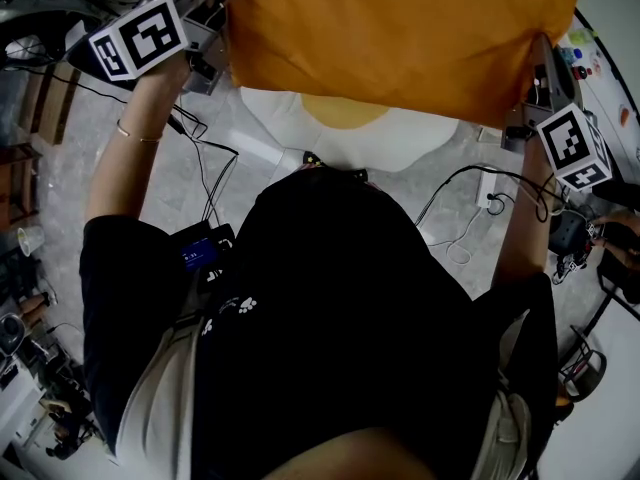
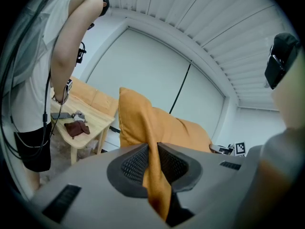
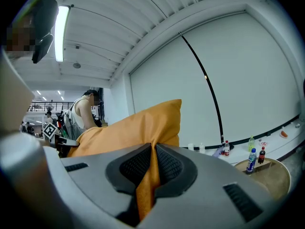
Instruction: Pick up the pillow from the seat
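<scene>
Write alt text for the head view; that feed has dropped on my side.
Seen from above, a person in a black top holds an orange pillow up at the top of the frame, the left gripper clamped on its left edge and the right gripper on its right corner. Below it lies a white seat with a yellow centre.

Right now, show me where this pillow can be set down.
The white-and-yellow seat under the pillow shows bare. Grey floor left of it carries cables; the right edge, by the cluttered table, is crowded.
</scene>
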`<action>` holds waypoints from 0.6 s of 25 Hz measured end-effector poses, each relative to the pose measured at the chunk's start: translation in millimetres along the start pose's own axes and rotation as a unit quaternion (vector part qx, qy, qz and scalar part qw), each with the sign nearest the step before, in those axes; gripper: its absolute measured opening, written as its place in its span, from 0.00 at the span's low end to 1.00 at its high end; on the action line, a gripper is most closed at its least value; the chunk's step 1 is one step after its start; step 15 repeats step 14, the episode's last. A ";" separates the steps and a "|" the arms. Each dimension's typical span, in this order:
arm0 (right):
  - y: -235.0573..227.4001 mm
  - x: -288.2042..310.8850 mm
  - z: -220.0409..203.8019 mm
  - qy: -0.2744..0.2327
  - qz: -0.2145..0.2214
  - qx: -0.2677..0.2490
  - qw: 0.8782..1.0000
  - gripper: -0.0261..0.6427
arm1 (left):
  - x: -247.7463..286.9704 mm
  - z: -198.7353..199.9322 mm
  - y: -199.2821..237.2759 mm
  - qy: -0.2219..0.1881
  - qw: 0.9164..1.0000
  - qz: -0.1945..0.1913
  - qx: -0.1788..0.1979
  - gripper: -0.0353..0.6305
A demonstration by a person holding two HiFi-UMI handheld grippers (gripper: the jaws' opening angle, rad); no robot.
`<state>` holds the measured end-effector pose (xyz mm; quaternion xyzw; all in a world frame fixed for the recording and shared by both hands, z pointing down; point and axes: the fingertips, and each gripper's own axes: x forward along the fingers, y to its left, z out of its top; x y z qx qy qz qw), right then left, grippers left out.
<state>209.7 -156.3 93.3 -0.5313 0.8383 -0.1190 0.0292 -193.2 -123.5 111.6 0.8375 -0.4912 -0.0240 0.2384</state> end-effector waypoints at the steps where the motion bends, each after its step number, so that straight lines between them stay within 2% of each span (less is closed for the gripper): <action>1: 0.0 0.0 0.1 0.000 -0.001 0.000 1.000 0.11 | 0.3 0.1 0.1 0.001 1.000 0.000 0.000 0.15; 15: -0.9 -1.2 -1.6 0.010 -0.004 0.002 1.000 0.11 | 2.1 -2.9 1.9 0.010 1.000 0.001 -0.008 0.15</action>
